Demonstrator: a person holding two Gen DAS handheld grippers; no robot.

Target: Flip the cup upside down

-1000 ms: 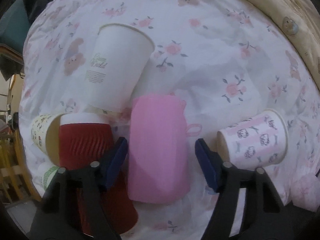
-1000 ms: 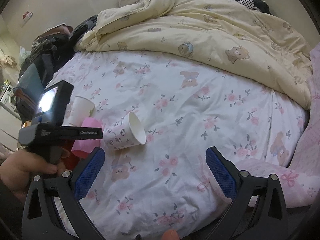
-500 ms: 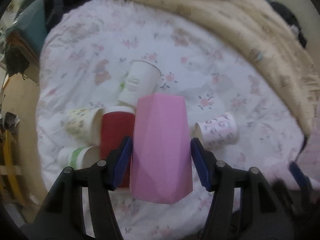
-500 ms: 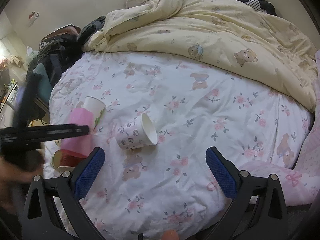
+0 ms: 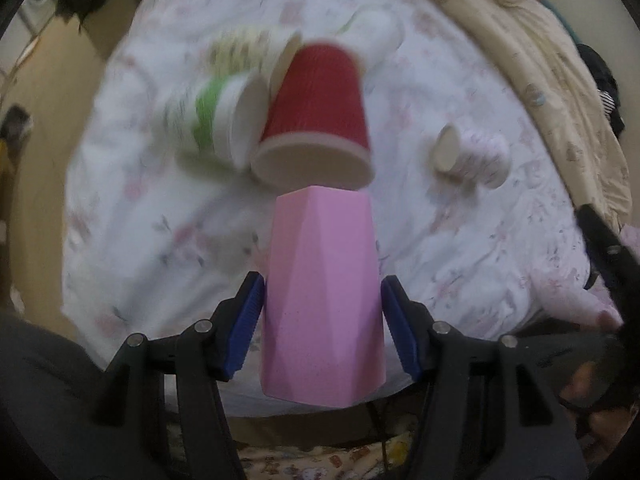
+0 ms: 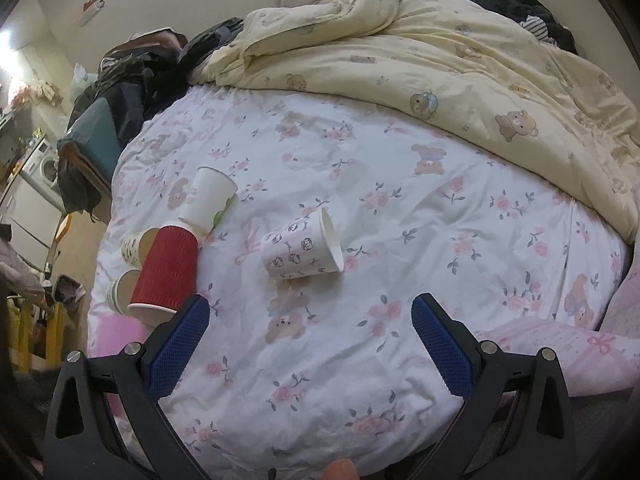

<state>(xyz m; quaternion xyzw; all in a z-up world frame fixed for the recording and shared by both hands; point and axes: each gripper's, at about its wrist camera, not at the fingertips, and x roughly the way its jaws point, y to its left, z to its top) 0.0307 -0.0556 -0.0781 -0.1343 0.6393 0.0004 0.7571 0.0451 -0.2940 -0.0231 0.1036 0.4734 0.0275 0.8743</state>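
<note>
My left gripper [image 5: 322, 320] is shut on a pink faceted cup [image 5: 322, 292] and holds it in the air above the near edge of the bed. Its blue pads [image 5: 246, 324] press the cup's two sides. In the right wrist view only a pink blur [image 6: 118, 334] of it shows at the lower left. My right gripper [image 6: 308, 346] is open and empty, low over the flowered sheet [image 6: 400, 220].
A red ribbed cup [image 5: 316, 116] [image 6: 166, 276] lies on its side among several paper cups [image 5: 224, 120] at the bed's left edge. A kitten-print cup [image 6: 302, 246] [image 5: 470, 156] lies apart, mid-bed. A yellow bear duvet [image 6: 460, 56] is piled at the back.
My left gripper closed on the pink cup, lifted it off the bed and swung round, so the cup pile now appears beyond it. The right gripper has barely moved.
</note>
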